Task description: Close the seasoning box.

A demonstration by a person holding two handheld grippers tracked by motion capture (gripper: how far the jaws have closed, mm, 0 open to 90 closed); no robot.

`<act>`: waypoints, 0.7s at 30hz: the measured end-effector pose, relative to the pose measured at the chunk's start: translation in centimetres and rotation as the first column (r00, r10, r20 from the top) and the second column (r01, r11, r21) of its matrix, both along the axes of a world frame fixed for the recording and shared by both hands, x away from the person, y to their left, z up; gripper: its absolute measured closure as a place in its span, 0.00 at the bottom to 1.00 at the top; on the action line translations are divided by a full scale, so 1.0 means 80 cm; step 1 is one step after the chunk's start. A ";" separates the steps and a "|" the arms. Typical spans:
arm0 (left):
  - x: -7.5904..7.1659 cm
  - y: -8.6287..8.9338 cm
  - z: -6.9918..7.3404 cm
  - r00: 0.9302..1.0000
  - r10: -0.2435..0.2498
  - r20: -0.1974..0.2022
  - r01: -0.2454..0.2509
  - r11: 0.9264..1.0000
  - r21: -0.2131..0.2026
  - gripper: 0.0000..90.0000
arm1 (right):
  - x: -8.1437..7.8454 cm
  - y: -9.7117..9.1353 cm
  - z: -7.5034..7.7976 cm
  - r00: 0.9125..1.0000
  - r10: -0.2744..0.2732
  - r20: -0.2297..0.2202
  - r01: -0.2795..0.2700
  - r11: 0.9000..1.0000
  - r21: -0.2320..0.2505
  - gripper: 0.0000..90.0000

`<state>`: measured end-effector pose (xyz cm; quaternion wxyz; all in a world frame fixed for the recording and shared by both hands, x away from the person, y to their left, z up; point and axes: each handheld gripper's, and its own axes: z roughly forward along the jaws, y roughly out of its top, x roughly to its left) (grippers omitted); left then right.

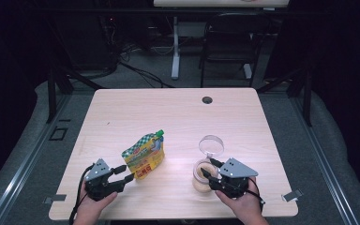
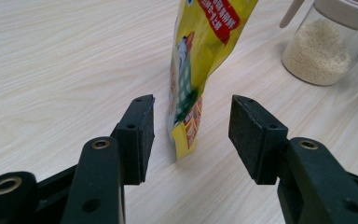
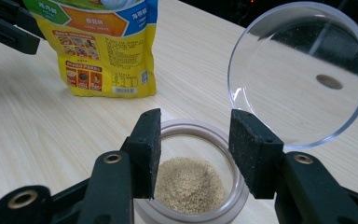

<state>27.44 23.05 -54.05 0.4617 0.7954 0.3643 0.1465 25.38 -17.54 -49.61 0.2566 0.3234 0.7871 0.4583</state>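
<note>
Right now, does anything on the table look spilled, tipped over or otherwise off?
Nothing looks spilled. The glass jar of beige granules stands upright with its clear hinged lid flipped open. The yellow spouted pouch stands on its base, leaning slightly. No loose grains show on the wooden table around either one.

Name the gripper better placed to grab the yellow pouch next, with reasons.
Left. The left gripper already has the yellow pouch edge-on between its open jaws, untouched. The right gripper hangs over the open jar of granules.
</note>
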 end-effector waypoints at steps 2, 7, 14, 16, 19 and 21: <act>-0.001 -0.001 0.000 1.000 0.001 0.001 -0.001 1.000 -0.004 0.56 | 0.002 -0.001 0.001 1.000 0.007 -0.022 -0.007 1.000 -0.004 0.61; -0.002 -0.003 0.000 1.000 -0.008 -0.001 0.008 1.000 0.009 0.56 | 0.007 -0.001 0.006 0.999 0.012 -0.046 -0.013 1.000 -0.020 0.63; -0.003 -0.006 0.001 1.000 -0.019 0.005 0.019 1.000 0.012 0.56 | 0.010 -0.004 0.014 0.997 0.020 -0.071 -0.021 1.000 -0.014 0.65; -0.004 -0.007 0.001 1.000 -0.023 0.005 0.023 1.000 0.014 0.56 | 0.011 -0.005 0.018 0.997 0.020 -0.071 -0.021 1.000 -0.007 0.66; -0.004 -0.009 0.001 1.000 -0.023 0.008 0.023 1.000 0.009 0.56 | 0.013 -0.009 0.028 0.997 0.017 -0.075 -0.017 1.000 -0.004 0.68; -0.004 -0.008 0.002 1.000 -0.025 0.008 0.025 1.000 0.013 0.56 | 0.016 -0.013 0.034 0.997 0.011 -0.080 -0.011 1.000 0.003 0.69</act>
